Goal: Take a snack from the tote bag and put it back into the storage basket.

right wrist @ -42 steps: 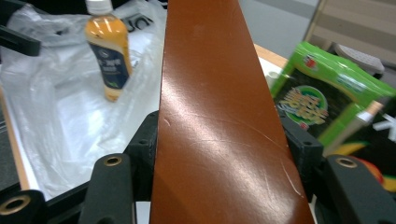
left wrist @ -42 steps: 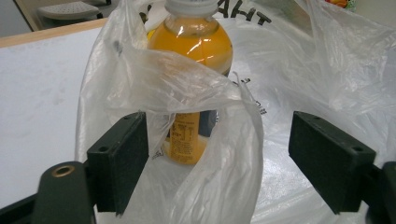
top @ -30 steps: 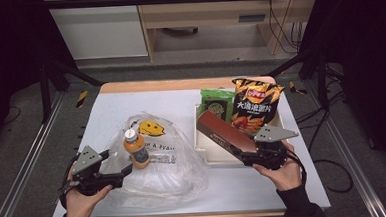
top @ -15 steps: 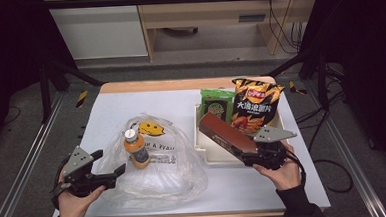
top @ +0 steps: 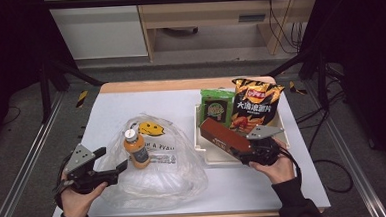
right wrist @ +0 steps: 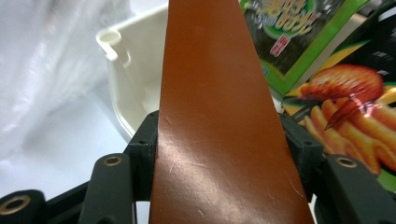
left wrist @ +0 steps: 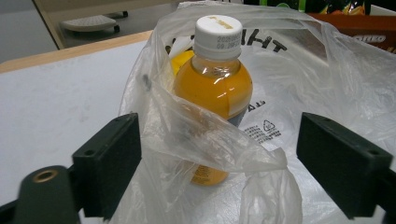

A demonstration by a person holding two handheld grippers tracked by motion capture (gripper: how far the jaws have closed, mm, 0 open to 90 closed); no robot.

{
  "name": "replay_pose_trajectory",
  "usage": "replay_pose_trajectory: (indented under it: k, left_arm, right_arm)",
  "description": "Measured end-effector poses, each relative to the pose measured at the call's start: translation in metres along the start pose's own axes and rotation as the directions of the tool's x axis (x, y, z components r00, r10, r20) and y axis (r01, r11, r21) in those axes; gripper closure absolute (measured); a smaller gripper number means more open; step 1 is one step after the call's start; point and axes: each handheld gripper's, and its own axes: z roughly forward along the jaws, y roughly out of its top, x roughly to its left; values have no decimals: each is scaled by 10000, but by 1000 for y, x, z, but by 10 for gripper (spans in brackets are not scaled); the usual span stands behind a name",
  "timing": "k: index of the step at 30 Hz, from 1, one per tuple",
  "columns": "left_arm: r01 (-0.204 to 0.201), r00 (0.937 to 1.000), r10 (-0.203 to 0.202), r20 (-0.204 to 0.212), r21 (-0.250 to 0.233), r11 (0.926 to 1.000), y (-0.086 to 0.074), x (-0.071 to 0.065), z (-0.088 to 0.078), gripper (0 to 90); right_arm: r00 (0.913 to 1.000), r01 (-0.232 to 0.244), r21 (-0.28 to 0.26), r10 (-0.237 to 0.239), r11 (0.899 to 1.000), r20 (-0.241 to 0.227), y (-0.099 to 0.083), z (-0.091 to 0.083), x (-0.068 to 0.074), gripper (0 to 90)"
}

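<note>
A clear plastic bag with a smiley print lies on the white table, an orange juice bottle with a white cap standing upright inside it. My left gripper sits at the bag's left edge, open, its jaws wide on either side of a fold of bag film and the bottle behind it. My right gripper is shut on the near end of a long brown box, which slants over the white tray. The same brown box runs up between the right jaws.
In the white tray stand a green snack pack and an orange-black chip bag. The tray's rim is just left of the brown box. Metal frame rails run along both table sides.
My left gripper has drawn back toward the table's near left corner and now faces the bag's edge. The right gripper holds the brown box nearly still.
</note>
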Motion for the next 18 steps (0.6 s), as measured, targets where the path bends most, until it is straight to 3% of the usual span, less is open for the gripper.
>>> replay_pose_trajectory:
  k: [9, 18]
  left_arm:
    - [168, 9998, -169, 99, 67, 9998, -11, 3, 1, 187]
    - [190, 9998, -190, 76, 22, 9998, -16, 2, 0, 186]
  right_arm:
    - [9995, 317, 984, -314, 9946, -47, 0, 22, 5, 435]
    - [9996, -107, 959, 133, 9953, -262, -11, 29, -2, 434]
